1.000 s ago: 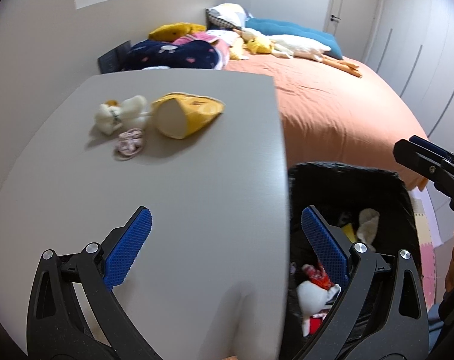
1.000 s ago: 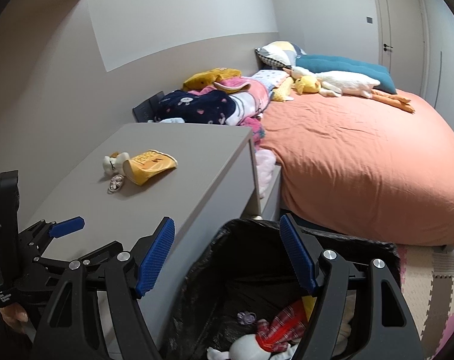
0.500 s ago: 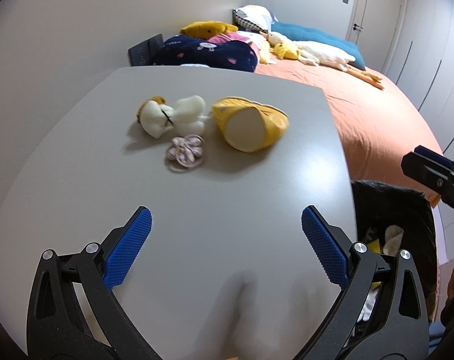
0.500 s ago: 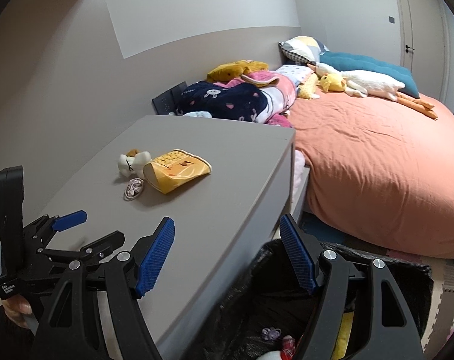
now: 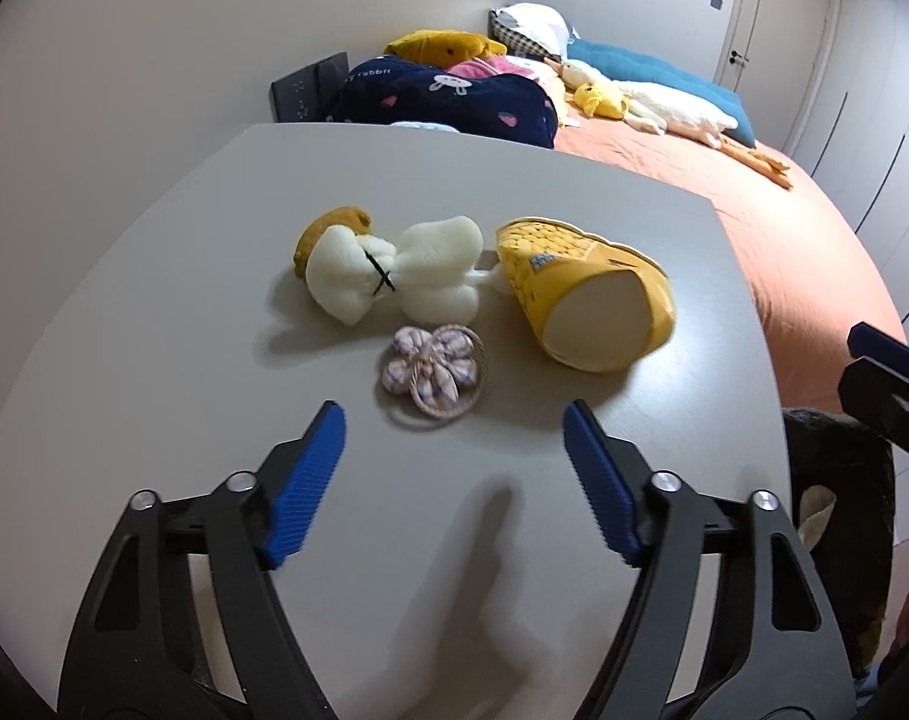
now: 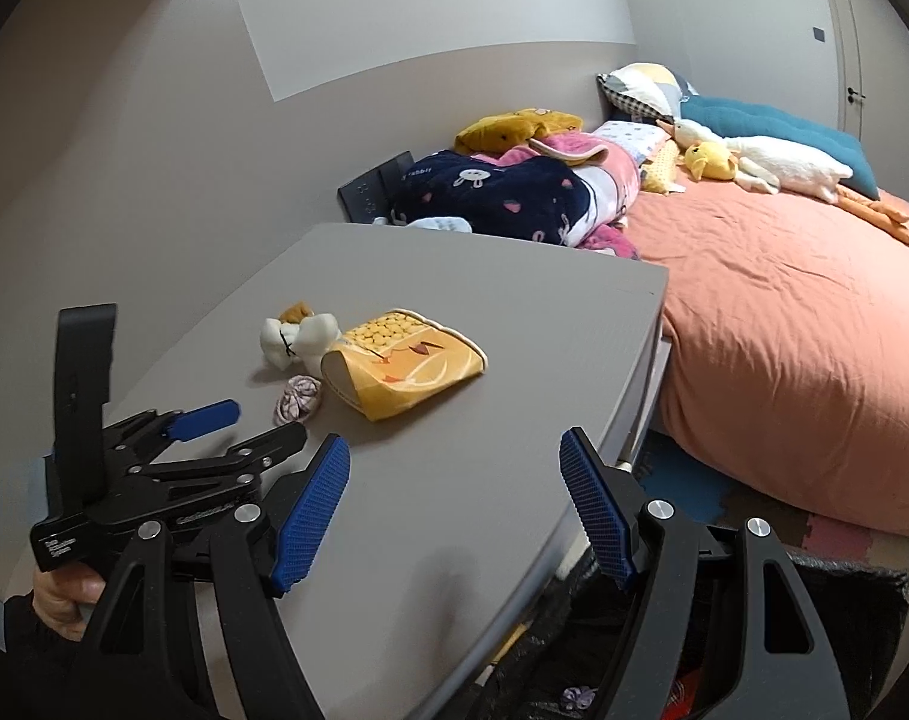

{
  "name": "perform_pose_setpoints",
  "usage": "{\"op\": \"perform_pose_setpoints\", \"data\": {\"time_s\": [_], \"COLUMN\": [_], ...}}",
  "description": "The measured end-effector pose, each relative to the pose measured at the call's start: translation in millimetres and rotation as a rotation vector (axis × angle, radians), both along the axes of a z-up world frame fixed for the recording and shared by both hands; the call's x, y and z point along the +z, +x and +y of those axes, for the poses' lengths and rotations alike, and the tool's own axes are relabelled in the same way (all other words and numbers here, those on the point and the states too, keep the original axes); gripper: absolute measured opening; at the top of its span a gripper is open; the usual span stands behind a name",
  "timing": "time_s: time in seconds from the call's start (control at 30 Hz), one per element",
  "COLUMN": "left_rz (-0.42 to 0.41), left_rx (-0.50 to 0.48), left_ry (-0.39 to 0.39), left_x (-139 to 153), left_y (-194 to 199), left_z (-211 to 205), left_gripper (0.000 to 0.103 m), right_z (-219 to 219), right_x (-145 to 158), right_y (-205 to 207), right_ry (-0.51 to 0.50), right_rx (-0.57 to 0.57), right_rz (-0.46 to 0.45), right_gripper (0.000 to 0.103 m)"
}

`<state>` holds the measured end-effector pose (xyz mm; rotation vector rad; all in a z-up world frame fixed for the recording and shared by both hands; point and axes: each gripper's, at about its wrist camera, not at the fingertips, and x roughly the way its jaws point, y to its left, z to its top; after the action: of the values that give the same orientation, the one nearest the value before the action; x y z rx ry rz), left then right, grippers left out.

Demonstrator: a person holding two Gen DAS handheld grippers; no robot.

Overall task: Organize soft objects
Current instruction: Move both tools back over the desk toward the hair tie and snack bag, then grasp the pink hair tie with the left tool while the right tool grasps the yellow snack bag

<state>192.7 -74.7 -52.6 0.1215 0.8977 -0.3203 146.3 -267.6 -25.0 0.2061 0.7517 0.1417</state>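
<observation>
Right now our left gripper [image 5: 454, 468] is spread wide and empty over the grey table [image 5: 154, 360], with the small fabric flower scrunchie [image 5: 435, 371] lying just ahead, centred between its fingers. Beyond it lie the white plush toy [image 5: 388, 273] and, ahead to the right, the yellow pouch [image 5: 580, 294]. Our right gripper [image 6: 454, 510], also spread and empty, hangs farther back near the black bag [image 5: 838, 516], so the left is nearer.
</observation>
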Motion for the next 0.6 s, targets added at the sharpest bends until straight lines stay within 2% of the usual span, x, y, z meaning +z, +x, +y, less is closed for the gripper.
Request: {"op": "perform_pose_setpoints", "data": {"time_s": [0.1,0.17,0.43,0.6], "left_rz": [0.012,0.018,0.009,0.014], "left_rx": [-0.015,-0.012,-0.020,-0.046], "left_ry": [0.000,-0.003,0.010,0.034], "left_x": [-4.6,-7.1,-7.6,-11.5], "left_y": [8.4,13.8,29.5,36.3], "left_z": [-1.3,-0.8,0.0,-3.6], "left_gripper": [0.058,0.056,0.056,0.040], "right_z": [3.2,7.6,26.0,28.0], "right_x": [1.3,2.0,-1.9,-4.9], "right_y": [9.8,17.4,40.8,47.2], "right_ry": [-0.002,-0.019,-0.052,-0.045], "right_rx": [0.027,0.045,0.120,0.122], "right_rz": [-0.011,-0.019,-0.014,-0.013], "right_gripper": [0.073,0.073,0.073,0.073]}}
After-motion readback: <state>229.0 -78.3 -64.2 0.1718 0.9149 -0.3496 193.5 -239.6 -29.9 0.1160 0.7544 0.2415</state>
